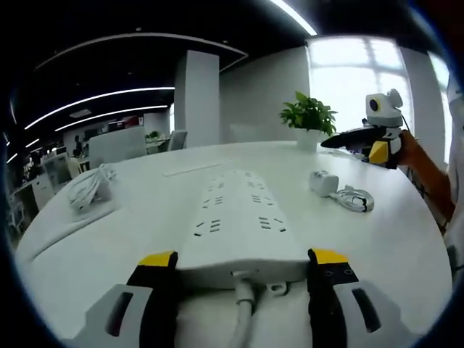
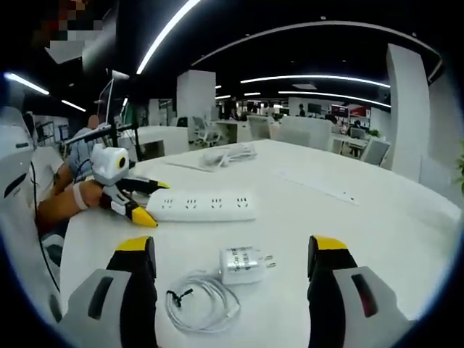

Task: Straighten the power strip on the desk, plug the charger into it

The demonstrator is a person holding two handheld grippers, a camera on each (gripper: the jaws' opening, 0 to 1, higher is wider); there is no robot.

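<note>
L tongs (image 1: 243, 264) apart astride power strip (image 1: 239, 217) end; R tongs (image 2: 230, 250) apart over charger (image 2: 245, 264); white desk (image 2: 348, 217), open-plan office.

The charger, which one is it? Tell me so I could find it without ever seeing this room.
Look at the big white desk and find the long white power strip lying on it. Nearer than the strip, between the right gripper's open jaws, lies the charger: a small white block with metal prongs. A coiled white cable lies by it; unlike the strip, it has no sockets.

Open-plan office, desks (image 2: 304, 130), ceiling strip lights (image 2: 319, 77)
</note>
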